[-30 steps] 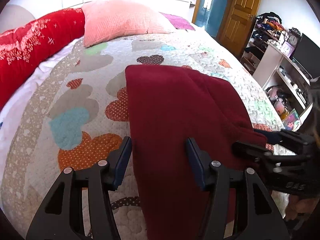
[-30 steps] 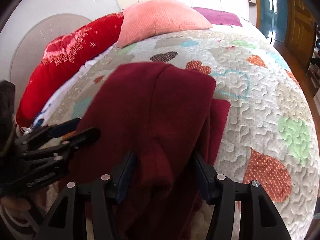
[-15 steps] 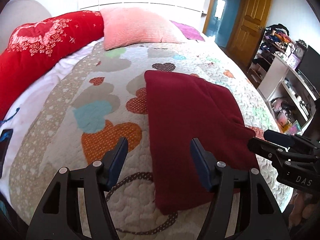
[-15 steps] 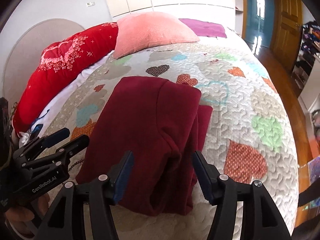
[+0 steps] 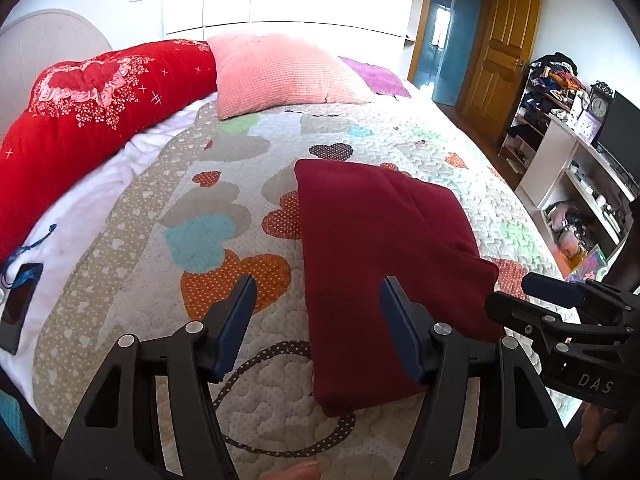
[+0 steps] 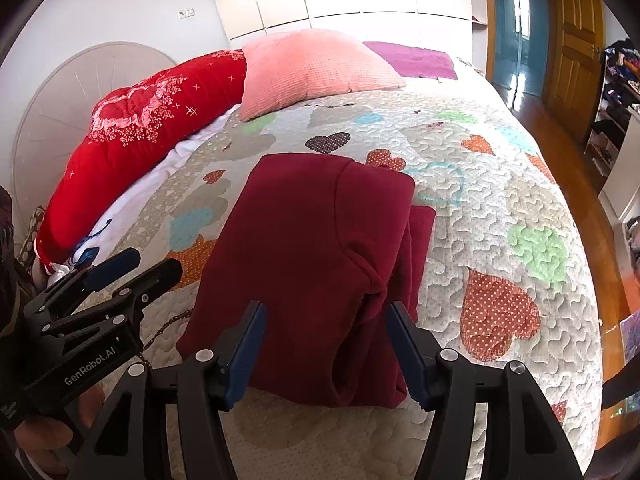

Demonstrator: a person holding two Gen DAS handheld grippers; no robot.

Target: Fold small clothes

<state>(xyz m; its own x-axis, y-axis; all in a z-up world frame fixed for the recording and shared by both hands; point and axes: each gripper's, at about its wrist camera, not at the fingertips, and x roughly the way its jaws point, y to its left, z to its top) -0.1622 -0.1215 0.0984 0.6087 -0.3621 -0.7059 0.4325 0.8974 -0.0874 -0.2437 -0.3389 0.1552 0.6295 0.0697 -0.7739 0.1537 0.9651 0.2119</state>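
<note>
A dark red garment (image 5: 372,264) lies folded into a long rectangle on the heart-patterned quilt (image 5: 216,216); it also shows in the right wrist view (image 6: 316,276). My left gripper (image 5: 318,320) is open and empty, held above the garment's near left edge. My right gripper (image 6: 326,344) is open and empty, above the garment's near end. Each gripper shows in the other's view: the right one (image 5: 532,300) beside the garment's right edge, the left one (image 6: 132,268) at its left.
A pink pillow (image 5: 280,72), a red bolster (image 5: 92,100) and a purple cushion (image 5: 376,78) lie at the head of the bed. A dark phone (image 5: 18,312) lies at the left edge. Shelves (image 5: 576,168) and wooden doors (image 5: 504,40) stand to the right.
Both grippers have pulled back and up from the garment, which now lies free and folded on the quilt, farther from the fingers than before.
</note>
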